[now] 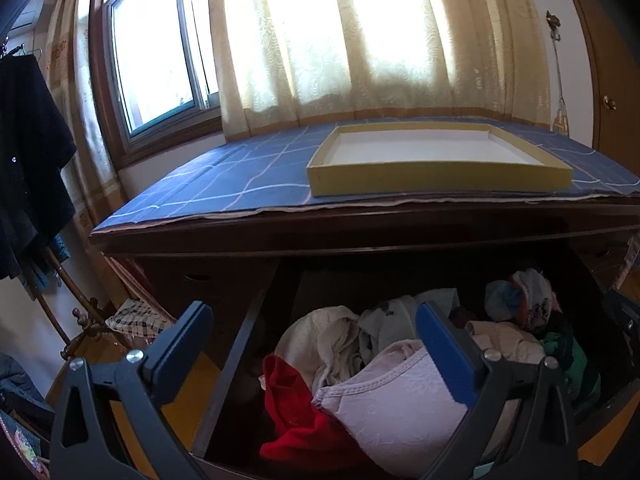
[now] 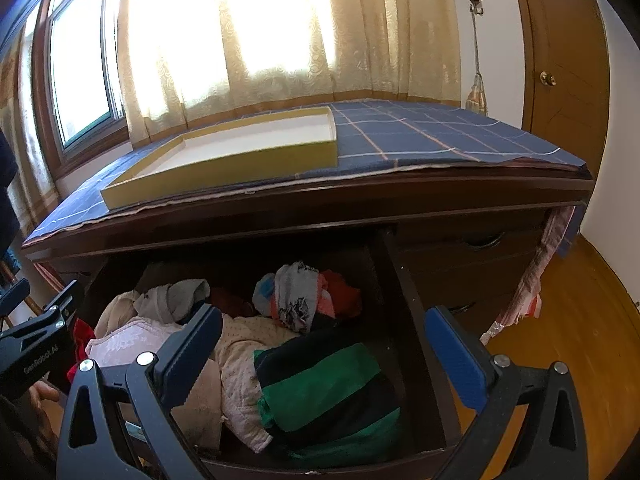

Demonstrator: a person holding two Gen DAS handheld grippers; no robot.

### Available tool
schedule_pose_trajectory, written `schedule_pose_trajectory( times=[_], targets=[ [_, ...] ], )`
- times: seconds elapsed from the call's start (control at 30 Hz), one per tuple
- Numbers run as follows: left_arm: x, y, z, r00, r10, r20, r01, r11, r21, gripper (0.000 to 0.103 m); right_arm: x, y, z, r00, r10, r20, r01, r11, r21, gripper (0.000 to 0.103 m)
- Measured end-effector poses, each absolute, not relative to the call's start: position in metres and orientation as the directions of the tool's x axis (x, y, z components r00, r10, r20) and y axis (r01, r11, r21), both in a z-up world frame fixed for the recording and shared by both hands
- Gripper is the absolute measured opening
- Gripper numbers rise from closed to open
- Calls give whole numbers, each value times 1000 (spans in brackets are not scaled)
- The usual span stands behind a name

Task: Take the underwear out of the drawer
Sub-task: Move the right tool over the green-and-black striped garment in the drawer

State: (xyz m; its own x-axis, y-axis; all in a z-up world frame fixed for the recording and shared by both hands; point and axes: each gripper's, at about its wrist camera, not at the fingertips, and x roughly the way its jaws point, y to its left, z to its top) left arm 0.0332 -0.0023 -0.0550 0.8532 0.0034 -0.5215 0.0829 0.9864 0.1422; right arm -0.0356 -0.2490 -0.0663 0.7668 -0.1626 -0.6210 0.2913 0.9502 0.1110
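The dark wooden drawer (image 1: 236,360) is pulled out and holds a heap of underwear. A pale pink bra (image 1: 400,400) lies at the front, with a red garment (image 1: 296,412) to its left and white pieces (image 1: 320,340) behind. My left gripper (image 1: 314,332) hangs open just above the bra, holding nothing. In the right wrist view, a green and black striped garment (image 2: 328,384) lies at the drawer's (image 2: 404,320) right front beside a cream dotted piece (image 2: 244,360). My right gripper (image 2: 324,320) is open above them, empty. The left gripper (image 2: 40,300) shows at the left edge.
An empty yellow tray (image 1: 436,176) sits on the blue checked cloth (image 1: 224,176) on top of the dresser. Behind are a window (image 1: 152,52) and curtains (image 1: 340,40). Dark clothes (image 1: 28,160) hang on a rack at the left. A wooden door (image 2: 560,72) stands at the right.
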Motion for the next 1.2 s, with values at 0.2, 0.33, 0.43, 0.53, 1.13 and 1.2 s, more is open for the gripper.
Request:
schedule_pose_trajectory(
  times=[0.2, 0.33, 0.43, 0.53, 1.13, 1.2],
  targets=[
    [43, 3, -64, 832, 0, -555, 84, 989, 125, 103, -33, -247, -70, 761, -154, -631, 283, 953, 110, 102],
    [52, 8, -72, 821, 25, -571, 57, 990, 126, 103, -30, -244, -73, 757, -140, -638, 270, 957, 109, 102],
    [60, 12, -79, 809, 43, -586, 39, 991, 127, 103, -28, -244, -75, 756, -123, -643, 259, 958, 121, 102],
    [66, 17, -84, 799, 63, -598, 15, 992, 124, 103, -31, -240, -75, 763, -112, -637, 243, 962, 121, 102],
    [61, 6, -89, 835, 89, -543, 28, 979, 203, 103, -32, -261, -90, 680, -131, -722, 317, 940, 128, 102],
    [61, 7, -89, 836, 92, -541, 20, 980, 197, 103, -33, -274, -90, 684, -130, -718, 344, 925, 160, 102]
  ],
)
